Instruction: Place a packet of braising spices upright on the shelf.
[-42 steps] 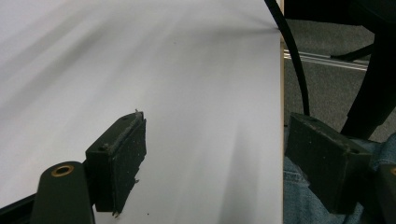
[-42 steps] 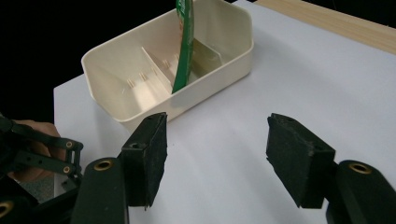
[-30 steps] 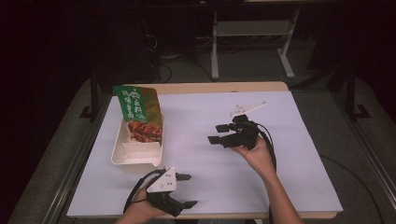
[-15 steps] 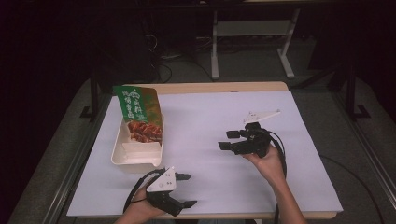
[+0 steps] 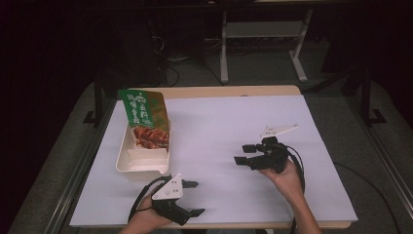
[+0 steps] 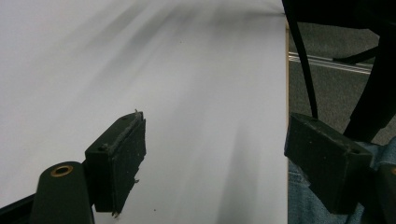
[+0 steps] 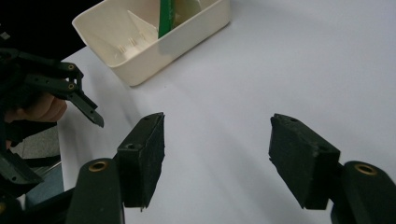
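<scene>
Cream tray [image 5: 127, 163] with the green packet [image 5: 145, 111] propped inside sits far left on the white sheet. Right gripper [image 5: 243, 153] is wide open, empty, aimed leftward at it. Left gripper [image 5: 194, 198] is open, idle. Best approach: stay low, straddle the packet's edge squarely.

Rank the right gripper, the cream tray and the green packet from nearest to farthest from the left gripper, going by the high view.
From the left gripper at the near table edge:
1. Cream tray, just beyond it, to the left.
2. Right gripper, off to the right, mid-table.
3. Green packet, standing at the tray's far end.
</scene>
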{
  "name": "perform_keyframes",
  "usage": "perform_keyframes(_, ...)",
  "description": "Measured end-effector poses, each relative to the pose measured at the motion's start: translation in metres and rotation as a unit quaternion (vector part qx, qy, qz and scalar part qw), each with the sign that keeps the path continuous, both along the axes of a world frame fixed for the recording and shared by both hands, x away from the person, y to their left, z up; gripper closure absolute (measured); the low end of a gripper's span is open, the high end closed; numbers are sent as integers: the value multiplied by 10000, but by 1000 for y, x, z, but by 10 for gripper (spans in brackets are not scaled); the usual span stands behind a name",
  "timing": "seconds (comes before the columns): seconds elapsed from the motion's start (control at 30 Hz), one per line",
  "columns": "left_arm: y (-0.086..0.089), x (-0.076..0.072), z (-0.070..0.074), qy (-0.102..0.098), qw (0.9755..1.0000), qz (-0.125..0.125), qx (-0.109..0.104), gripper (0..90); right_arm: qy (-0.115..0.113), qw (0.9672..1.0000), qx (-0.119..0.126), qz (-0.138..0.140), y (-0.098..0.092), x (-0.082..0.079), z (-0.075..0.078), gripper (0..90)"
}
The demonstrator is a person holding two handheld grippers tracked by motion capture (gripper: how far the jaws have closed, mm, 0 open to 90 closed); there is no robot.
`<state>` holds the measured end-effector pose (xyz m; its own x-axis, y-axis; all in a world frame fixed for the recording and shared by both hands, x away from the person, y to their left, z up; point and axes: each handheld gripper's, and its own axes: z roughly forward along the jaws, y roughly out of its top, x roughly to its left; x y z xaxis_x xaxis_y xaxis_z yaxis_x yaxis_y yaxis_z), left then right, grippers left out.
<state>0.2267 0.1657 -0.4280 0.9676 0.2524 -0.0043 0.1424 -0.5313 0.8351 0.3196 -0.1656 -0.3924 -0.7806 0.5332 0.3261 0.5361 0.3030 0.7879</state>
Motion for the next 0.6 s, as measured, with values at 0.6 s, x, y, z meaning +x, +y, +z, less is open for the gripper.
perform_keyframes(0.6,2,2,0,19,10000,59,-23,203,171,9998,-52,-100,-19,-22,-18,338)
